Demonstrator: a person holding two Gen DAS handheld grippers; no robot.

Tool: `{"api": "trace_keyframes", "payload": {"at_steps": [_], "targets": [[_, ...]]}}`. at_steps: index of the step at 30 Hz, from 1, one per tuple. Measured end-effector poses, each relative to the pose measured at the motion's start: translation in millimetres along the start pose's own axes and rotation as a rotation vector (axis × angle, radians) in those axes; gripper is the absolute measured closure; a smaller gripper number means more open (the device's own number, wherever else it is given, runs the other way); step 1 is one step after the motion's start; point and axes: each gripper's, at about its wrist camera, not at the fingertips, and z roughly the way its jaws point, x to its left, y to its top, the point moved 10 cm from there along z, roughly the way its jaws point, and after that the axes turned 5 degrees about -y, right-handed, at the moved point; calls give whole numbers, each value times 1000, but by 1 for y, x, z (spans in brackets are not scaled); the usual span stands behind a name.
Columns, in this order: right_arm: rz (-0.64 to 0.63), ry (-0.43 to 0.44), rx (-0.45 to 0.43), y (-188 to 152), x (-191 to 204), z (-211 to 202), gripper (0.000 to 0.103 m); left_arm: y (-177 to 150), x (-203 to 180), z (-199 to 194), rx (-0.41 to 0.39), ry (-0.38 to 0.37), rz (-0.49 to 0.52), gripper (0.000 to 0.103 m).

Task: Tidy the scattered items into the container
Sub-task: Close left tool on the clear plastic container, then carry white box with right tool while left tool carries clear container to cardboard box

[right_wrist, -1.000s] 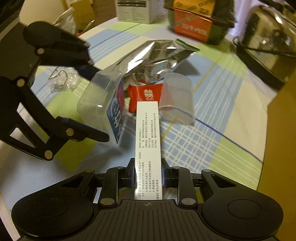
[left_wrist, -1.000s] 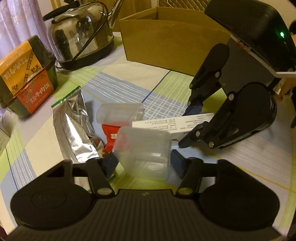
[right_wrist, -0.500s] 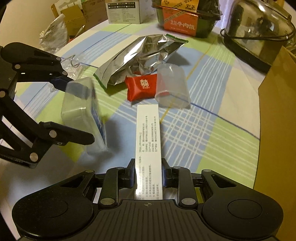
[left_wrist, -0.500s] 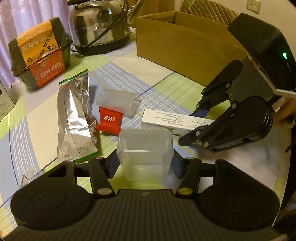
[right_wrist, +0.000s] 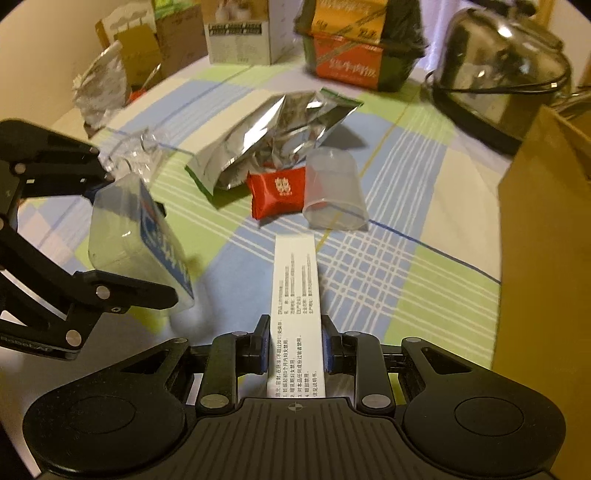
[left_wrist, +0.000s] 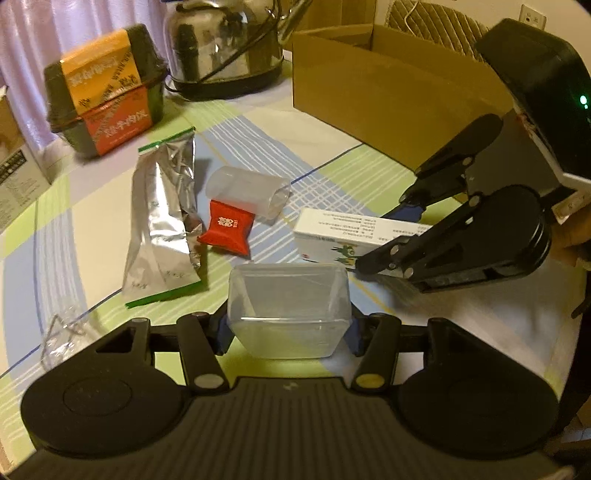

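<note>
Now the left gripper (left_wrist: 288, 328) pinches a clear plastic box (left_wrist: 288, 310) above the table, the right gripper (right_wrist: 295, 347) clamps a white carton (right_wrist: 295, 295); cardboard box (left_wrist: 388, 99) far right

A: Place? Home, dining table; checked cloth (left_wrist: 332, 173) in green, blue, white; steel kettle (left_wrist: 225, 48) at the back.

B: Agreed; lilac curtain (left_wrist: 33, 33) behind; wall socket (left_wrist: 532, 16) top right; quilted chair back (left_wrist: 436, 18) past the carton (left_wrist: 388, 85).

A: Instant-meal tub (left_wrist: 105, 88), food boxes (right_wrist: 240, 31); household clutter.
</note>
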Motion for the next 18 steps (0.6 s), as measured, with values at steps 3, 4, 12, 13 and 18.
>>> {"api": "trace_keyframes", "payload": {"at_steps": [3,4,12,13,18], "targets": [[29,-6,-23,-2,1,-23,74,2,-6,-16,-15,15,-14,52],[31,-7,-27,-3,2,-30,74,4,-9,-22,-21,17,-18,52],[74,-24,-105,-14,1,-102,74,18,-38,-66,-74,44,-22,52],[78,-29,-115,-15,-1,-110,75,20,-43,-71,-79,48,-20,52],[106,-63,-158,-23,-15,-148,74,34,-68,-89,-99,54,-15,52]]}}
